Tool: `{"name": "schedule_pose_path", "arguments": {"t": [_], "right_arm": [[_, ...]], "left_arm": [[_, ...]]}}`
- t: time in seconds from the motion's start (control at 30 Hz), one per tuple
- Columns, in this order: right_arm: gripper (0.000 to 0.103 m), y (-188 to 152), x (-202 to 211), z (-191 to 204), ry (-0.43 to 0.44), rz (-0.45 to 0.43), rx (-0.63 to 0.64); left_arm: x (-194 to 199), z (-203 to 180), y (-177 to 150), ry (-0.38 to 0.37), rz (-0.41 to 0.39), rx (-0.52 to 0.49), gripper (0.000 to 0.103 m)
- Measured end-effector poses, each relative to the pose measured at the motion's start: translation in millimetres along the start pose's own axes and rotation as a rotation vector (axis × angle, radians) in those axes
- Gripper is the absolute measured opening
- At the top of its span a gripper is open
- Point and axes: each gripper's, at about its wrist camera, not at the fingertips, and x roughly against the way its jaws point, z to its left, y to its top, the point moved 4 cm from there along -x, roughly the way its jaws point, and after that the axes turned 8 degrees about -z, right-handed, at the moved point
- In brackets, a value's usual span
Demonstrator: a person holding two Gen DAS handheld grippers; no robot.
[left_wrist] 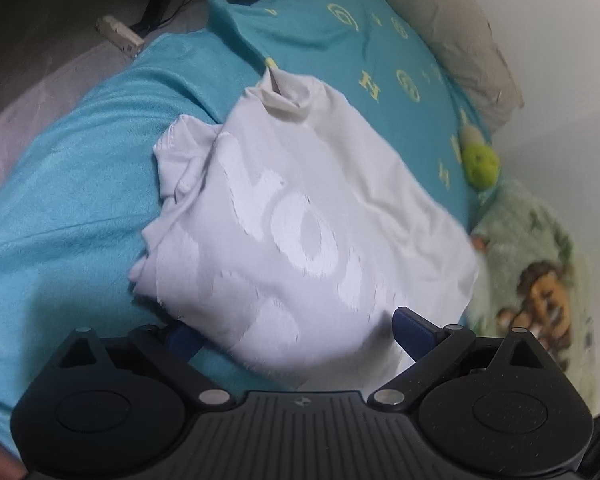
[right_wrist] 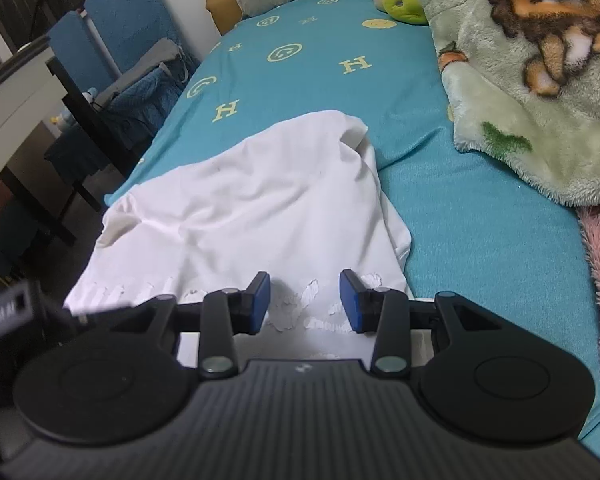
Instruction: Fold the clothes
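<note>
White shirt [left_wrist: 300, 216], partly folded, is shown lying on the teal bed sheet [left_wrist: 60, 208], its near edge directly ahead of and beneath both grippers. At the left, the left gripper [left_wrist: 296, 330] is seen with its jaws spread wide, the shirt's near hem lying between the blue pads [left_wrist: 414, 326] without being pinched; no cloth is held. The shirt's long axis is seen to run away from this gripper toward the collar end [left_wrist: 284, 92], slanting up and slightly leftward in its view. The left gripper is judged the nearer of the two to the hem, pitched steeply downward over it. At the right, the right gripper [right_wrist: 305, 302] is shown half open and likewise tilted down, hovering just above the printed lettering [right_wrist: 312, 320], its pads clear of the fabric. Beyond it to the right, a green fleece blanket [right_wrist: 520, 100] lies well apart from the shirt. The coming grasp is judged to depend on the hem lying squarely between the left jaws.
</note>
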Motion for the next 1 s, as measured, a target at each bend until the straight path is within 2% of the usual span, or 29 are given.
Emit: {"name": "schedule_pose_path", "arguments": {"t": [0.1,0.17,0.27,0.47,0.57,0.6,0.67,0.7,0.77,0.83,0.93,1.0], "right_arm": [[0.041,-1.0,-0.9,1.1,-0.006,0.001,0.009],[0.041,-1.2,-0.5,1.0,-0.007,0.0,0.004],[0.041,-1.0,-0.1,0.1,-0.007,-0.002,-0.016],[0.041,0.2,0.4,-3.1,0.0,-0.005,-0.056],[0.041,0.3,0.4,-3.6,0.002,-0.006,-0.065],[0.041,0.5,0.3,-3.9,0.002,-0.006,-0.071],[0.041,1.1,0.3,-4.8,0.006,-0.006,-0.089],[0.041,1.4,0.6,-5.5,0.008,-0.005,-0.099],[0.041,1.8,1.3,-6.9,0.014,-0.005,-0.12],[0.041,2.0,2.3,-8.4,0.019,-0.005,-0.142],[0.043,4.5,6.1,-10.7,0.023,-0.016,-0.181],[0.045,8.1,11.8,-13.5,0.045,-0.034,-0.24]], "left_arm": [[1.0,19.8,10.3,-0.07,-0.024,0.189,0.099],[4.9,25.3,12.4,-0.103,-0.04,0.228,0.098],[7.7,25.1,9.6,-0.104,-0.038,0.209,0.096],[6.0,10.8,-3.2,-0.035,-0.007,0.049,0.093],[3.6,14.4,1.6,-0.042,-0.017,0.106,0.093],[3.0,17.2,4.3,-0.045,-0.024,0.133,0.089],[3.1,22.7,8.3,-0.043,-0.041,0.176,0.076],[3.7,25.4,11.0,-0.032,-0.053,0.182,0.065],[5.1,26.2,12.1,-0.033,-0.07,0.179,0.058],[8.3,22.8,13.1,-0.045,-0.092,0.159,0.046],[15.6,12.5,15.6,-0.08,-0.134,0.116,0.035],[21.5,3.7,17.3,-0.124,-0.166,0.092,0.032]]}}
